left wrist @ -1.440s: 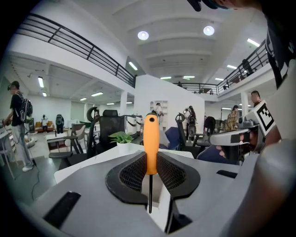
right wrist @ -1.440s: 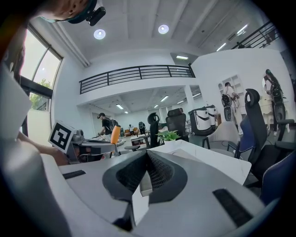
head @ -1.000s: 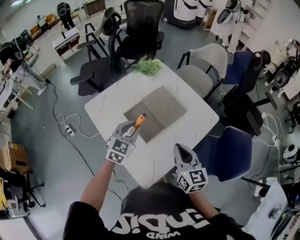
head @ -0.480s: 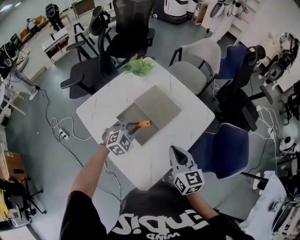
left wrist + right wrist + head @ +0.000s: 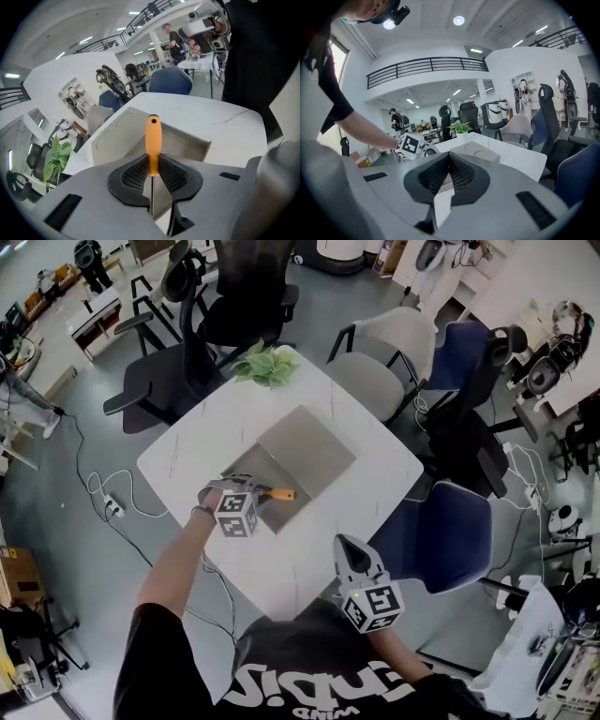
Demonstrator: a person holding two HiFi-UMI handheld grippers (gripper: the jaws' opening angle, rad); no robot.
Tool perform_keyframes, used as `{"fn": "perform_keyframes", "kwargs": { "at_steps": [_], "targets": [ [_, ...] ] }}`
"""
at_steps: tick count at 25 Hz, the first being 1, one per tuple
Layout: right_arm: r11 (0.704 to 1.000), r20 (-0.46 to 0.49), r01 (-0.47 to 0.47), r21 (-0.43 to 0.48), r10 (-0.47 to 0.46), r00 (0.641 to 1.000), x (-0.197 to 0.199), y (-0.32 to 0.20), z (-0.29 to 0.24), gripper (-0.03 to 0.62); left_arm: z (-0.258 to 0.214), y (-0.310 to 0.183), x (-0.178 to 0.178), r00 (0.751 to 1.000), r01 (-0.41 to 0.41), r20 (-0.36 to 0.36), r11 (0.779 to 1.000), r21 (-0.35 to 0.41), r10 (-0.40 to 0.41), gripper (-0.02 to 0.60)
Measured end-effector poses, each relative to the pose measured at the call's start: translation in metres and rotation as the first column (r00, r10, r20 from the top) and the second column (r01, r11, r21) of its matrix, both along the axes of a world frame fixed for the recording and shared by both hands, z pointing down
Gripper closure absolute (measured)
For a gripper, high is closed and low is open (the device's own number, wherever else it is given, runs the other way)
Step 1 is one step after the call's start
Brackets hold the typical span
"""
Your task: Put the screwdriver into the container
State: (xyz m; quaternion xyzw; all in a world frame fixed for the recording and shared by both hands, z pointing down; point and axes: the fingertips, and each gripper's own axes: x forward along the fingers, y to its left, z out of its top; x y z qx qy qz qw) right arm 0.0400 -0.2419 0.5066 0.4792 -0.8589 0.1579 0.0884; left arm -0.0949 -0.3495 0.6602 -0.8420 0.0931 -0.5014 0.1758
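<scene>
Since the head camera looks almost straight down, the closest thing is the person's black T-shirt (image 5: pixel 319 681). It has big white lettering that shows upside down, and honestly I can't read it.

Just past it the right tongs (image 5: pixel 346 547) hang over the near edge of the white, faintly veined square surface (image 5: pixel 380 474). They're clenched tight with nothing in them. The cube on them carries black-and-white square markers, no text.

Off to the left, the left tongs (image 5: pixel 255 491) are clamped on the orange-handled screwdriver with a thin metal shaft (image 5: pixel 279 494), pinching the bottom of the handle where the shaft starts. The handle sticks out ahead of the tongs, right over the open, darker half of the flat grey square container (image 5: pixel 246 465). Can't tell if it's touching the bottom. The container's paler half (image 5: pixel 309 448), with a round embossed ring, lies just beyond and is joined to it.

Further back a green leafy plant (image 5: pixel 263 363) sits at the far corner of the surface. Beyond that are black office chairs (image 5: pixel 246 310), plus a grey chair (image 5: pixel 398 348) and blue chairs (image 5: pixel 441 535) on the right.
</scene>
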Motion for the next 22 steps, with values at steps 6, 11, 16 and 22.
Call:
{"fn": "perform_keyframes", "kwargs": {
  "at_steps": [6,11,16,22],
  "targets": [
    [1.000,-0.011,-0.019,-0.020,0.019,1.000,-0.001,-0.002,0.003,0.582,0.023,-0.005,-0.004,0.998,-0.038,0.054,0.998,-0.042,0.041,0.504],
    [0.998,-0.018,-0.053,-0.028,0.052,0.998,0.008,-0.005,0.006,0.582,0.036,-0.004,-0.004,0.992,-0.079,0.098,0.995,-0.067,0.085,0.503],
    [0.997,-0.017,-0.069,-0.036,0.069,0.997,0.009,-0.009,0.008,0.582,0.047,-0.005,-0.001,0.982,-0.114,0.141,0.990,-0.085,0.125,0.503],
    [0.997,-0.018,-0.072,-0.039,0.071,0.997,0.008,-0.010,0.008,0.582,0.058,-0.005,-0.001,0.981,-0.103,0.152,0.986,-0.128,0.122,0.503]
  ]
}}
